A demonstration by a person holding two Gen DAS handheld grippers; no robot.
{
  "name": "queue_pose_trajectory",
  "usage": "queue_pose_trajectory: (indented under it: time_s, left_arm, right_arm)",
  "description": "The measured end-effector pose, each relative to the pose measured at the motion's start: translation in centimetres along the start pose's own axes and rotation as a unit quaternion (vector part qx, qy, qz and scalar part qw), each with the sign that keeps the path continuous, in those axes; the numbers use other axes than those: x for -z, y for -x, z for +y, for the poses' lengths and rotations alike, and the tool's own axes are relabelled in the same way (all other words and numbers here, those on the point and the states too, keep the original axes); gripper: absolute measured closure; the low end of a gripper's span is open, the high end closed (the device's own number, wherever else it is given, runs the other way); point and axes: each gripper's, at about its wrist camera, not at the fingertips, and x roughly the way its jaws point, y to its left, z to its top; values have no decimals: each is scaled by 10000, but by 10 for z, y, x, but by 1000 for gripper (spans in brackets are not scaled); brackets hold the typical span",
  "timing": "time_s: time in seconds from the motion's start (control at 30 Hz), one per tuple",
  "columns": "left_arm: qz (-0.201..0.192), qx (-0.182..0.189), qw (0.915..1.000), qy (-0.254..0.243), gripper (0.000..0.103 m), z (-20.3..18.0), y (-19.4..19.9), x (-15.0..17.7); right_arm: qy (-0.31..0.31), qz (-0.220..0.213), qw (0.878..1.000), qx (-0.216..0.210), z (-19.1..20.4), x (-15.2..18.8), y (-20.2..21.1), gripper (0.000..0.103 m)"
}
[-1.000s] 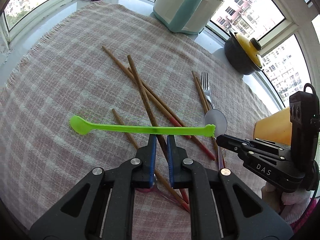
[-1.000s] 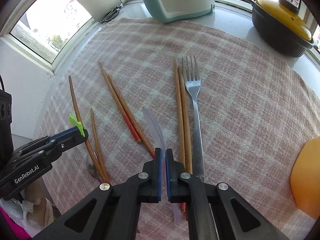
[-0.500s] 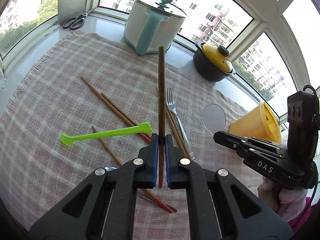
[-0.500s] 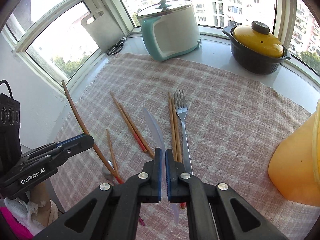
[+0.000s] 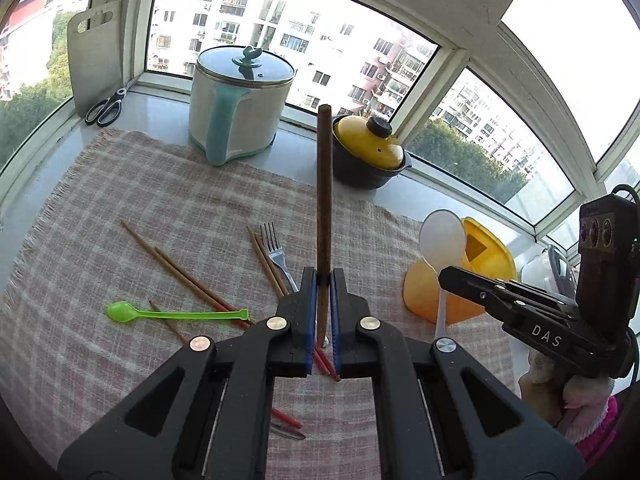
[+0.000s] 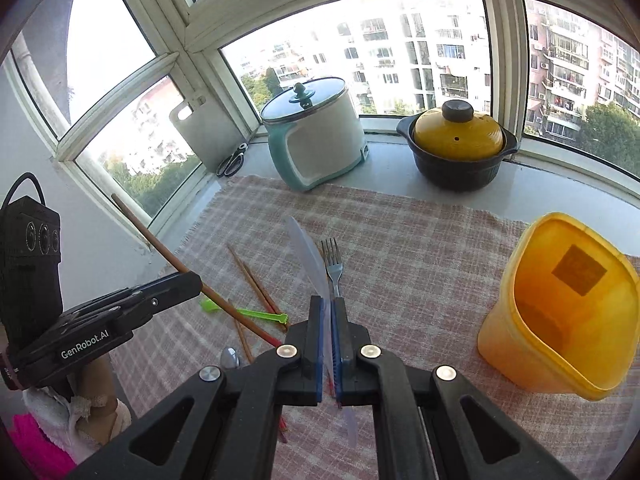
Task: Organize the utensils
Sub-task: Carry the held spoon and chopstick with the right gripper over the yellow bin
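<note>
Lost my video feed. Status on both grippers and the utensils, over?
Left gripper shut on chopstick, right gripper shut on clear spoon. Yellow bin open, path clear. Fork, green spoon on cloth.

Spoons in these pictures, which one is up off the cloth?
The translucent white plastic spoon, clamped in the right gripper. The green plastic spoon lies flat on the checked cloth.

Home kitchen nook w/ bay window: electric pot (image 5: pixel 240 104), casserole (image 6: pixel 458 144), cutting board (image 5: pixel 94 68) on sill.
</note>
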Motion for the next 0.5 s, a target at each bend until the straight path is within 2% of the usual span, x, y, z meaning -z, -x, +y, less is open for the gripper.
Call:
queue_pose_trajectory:
  time_s: [0.5]
  left_arm:
    - [-409,640,9951,-635,99,-97,22,-42]
  right_arm:
    - [-131,-1009,9945,243,-50,-27,98,103]
